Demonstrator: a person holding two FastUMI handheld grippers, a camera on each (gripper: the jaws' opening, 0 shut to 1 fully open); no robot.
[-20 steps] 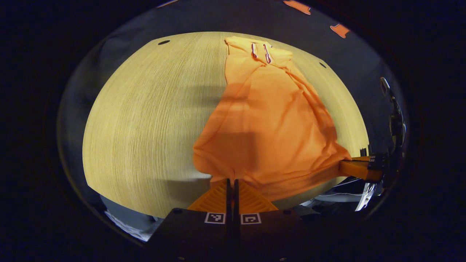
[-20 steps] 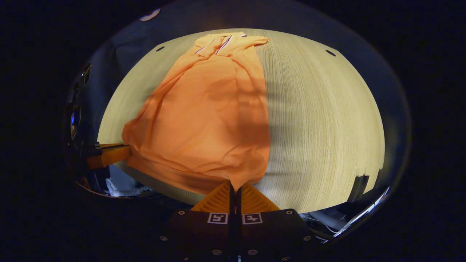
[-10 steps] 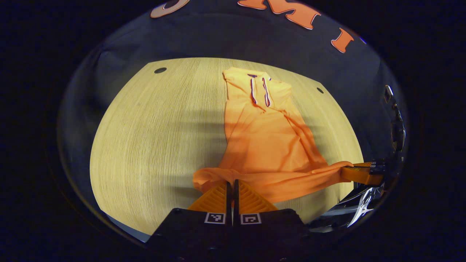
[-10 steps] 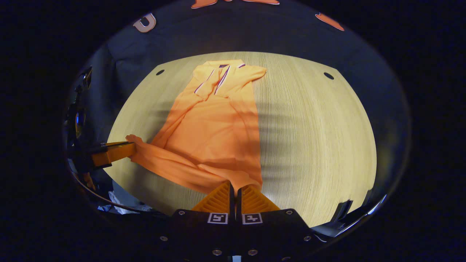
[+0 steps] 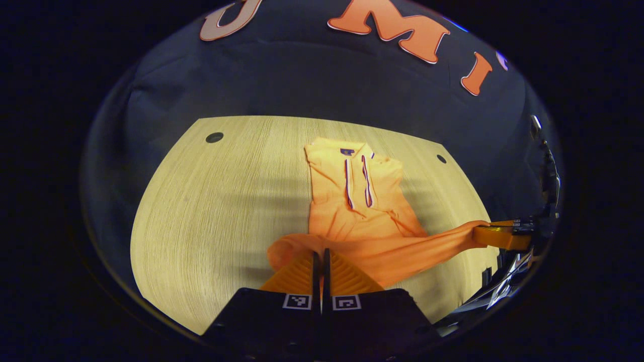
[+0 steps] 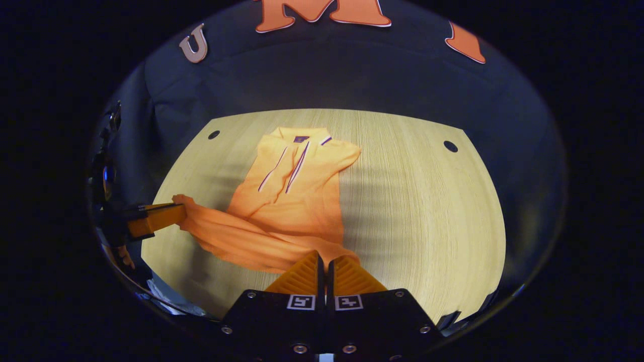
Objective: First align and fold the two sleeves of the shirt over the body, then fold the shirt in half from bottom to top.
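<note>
Left tongs [image 5: 320, 257] | right tongs [image 6: 324, 262] | both clamp shirt [image 5: 352, 201] hem

My left tongs [image 5: 322, 259] and right tongs [image 6: 325, 264] share one build: ribbed wedge fingers on dark blocks with paired square markers; the right block shows screws.

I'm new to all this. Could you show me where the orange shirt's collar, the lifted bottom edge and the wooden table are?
collar [image 6: 301, 139], right gripper view, on its purple tag.
bottom edge [image 5: 432, 244], left gripper view, on the stretched span.
table [image 6: 427, 211], right gripper view, on bare wood.
</note>
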